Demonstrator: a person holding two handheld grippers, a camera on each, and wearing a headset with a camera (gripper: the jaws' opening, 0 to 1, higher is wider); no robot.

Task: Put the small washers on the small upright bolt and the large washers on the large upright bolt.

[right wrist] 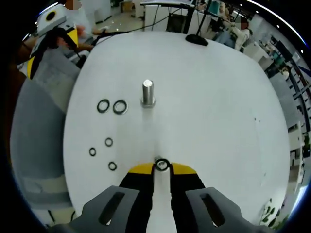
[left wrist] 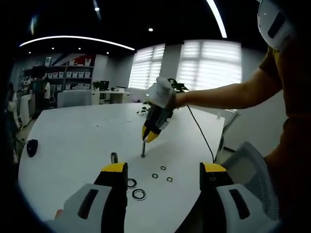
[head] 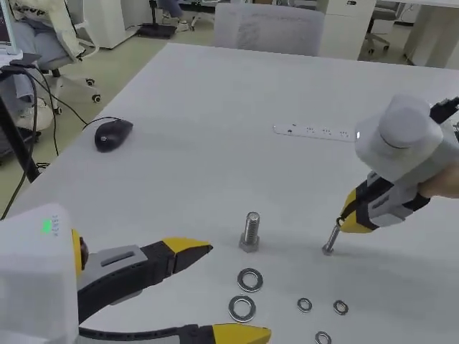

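Note:
The large bolt (head: 251,231) stands upright on the white table (head: 201,165). To its right, the small bolt (head: 330,239) leans a little. My right gripper (head: 345,219) is at its top, shut on a small washer (right wrist: 162,165) that rings the bolt's tip. Two large washers (head: 249,279) (head: 242,308) lie flat in front of the large bolt. Three small washers (head: 305,305) (head: 341,307) (head: 323,337) lie near the front edge. My left gripper (head: 231,290) hovers open over the large washers, holding nothing. In the left gripper view its jaws (left wrist: 164,170) frame both bolts.
A black mouse (head: 112,134) sits at the table's left, and a white power strip (head: 312,131) lies at the far right. A grey chair (head: 265,29) stands behind the table's far edge. Office chairs and cables are on the floor to the left.

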